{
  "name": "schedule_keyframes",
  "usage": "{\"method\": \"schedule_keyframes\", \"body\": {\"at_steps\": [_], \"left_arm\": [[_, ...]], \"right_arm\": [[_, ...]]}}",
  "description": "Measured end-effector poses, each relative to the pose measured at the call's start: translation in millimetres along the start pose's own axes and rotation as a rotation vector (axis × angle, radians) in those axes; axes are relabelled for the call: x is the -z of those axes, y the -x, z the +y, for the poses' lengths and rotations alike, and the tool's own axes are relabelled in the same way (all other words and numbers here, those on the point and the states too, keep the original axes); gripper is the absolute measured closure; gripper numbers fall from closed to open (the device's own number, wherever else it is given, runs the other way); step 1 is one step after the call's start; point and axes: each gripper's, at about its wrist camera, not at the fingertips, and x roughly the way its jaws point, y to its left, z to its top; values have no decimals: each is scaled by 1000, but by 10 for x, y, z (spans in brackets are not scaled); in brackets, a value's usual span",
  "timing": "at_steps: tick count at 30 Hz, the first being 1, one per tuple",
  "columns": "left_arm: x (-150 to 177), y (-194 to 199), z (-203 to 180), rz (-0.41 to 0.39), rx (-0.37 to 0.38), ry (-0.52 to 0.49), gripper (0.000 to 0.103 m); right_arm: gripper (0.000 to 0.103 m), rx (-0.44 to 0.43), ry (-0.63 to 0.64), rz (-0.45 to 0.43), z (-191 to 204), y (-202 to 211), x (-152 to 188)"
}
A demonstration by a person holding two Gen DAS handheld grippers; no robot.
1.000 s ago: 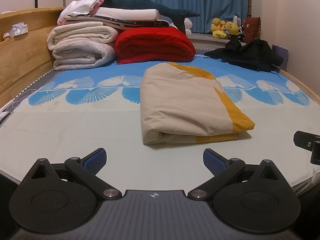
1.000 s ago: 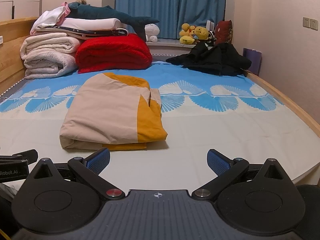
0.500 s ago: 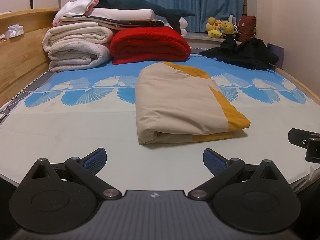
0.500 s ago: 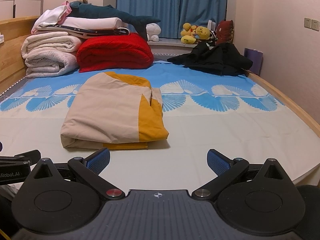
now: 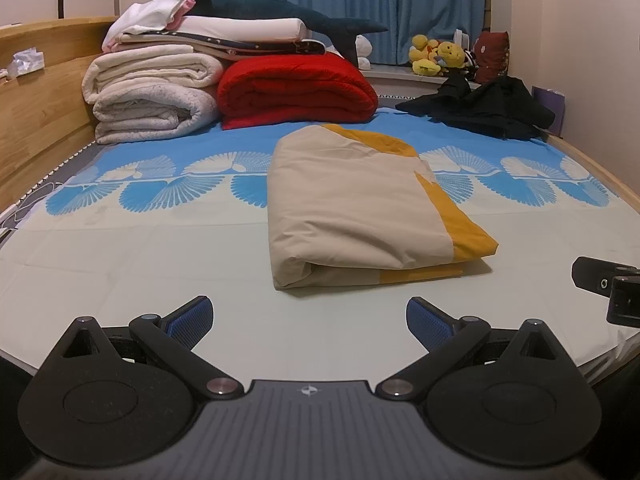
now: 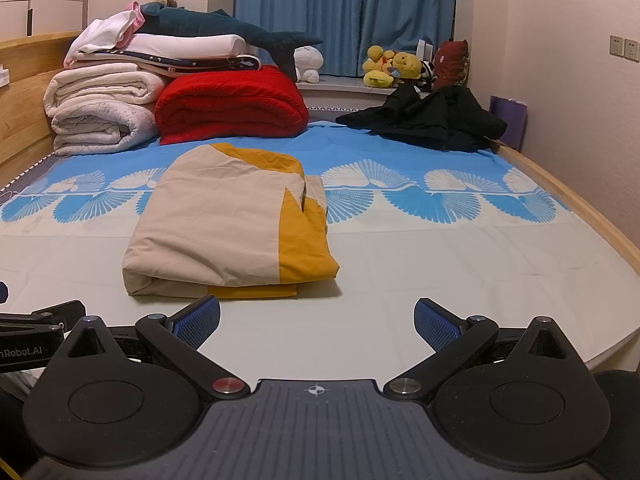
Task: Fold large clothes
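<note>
folded cloth [image 5: 356, 208] lies mid-frame on the bed [image 5: 120, 272]. left gripper [image 5: 309, 320] and right gripper [image 6: 316, 322] sit low in frame, both spread wide, holding nothing.

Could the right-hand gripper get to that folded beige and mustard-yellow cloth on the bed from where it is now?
Probably yes. The right gripper is open and empty, and only bare bedsheet lies between it and the folded beige and mustard-yellow cloth, slightly to its left.
</note>
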Motion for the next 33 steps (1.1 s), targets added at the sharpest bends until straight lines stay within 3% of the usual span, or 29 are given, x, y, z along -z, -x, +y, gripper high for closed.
{"method": "schedule_keyframes", "body": {"at_steps": [33], "left_arm": [[15,-9,-40,6,4,-4,0]], "right_arm": [[1,-2,0,3,25,3,1]]}}
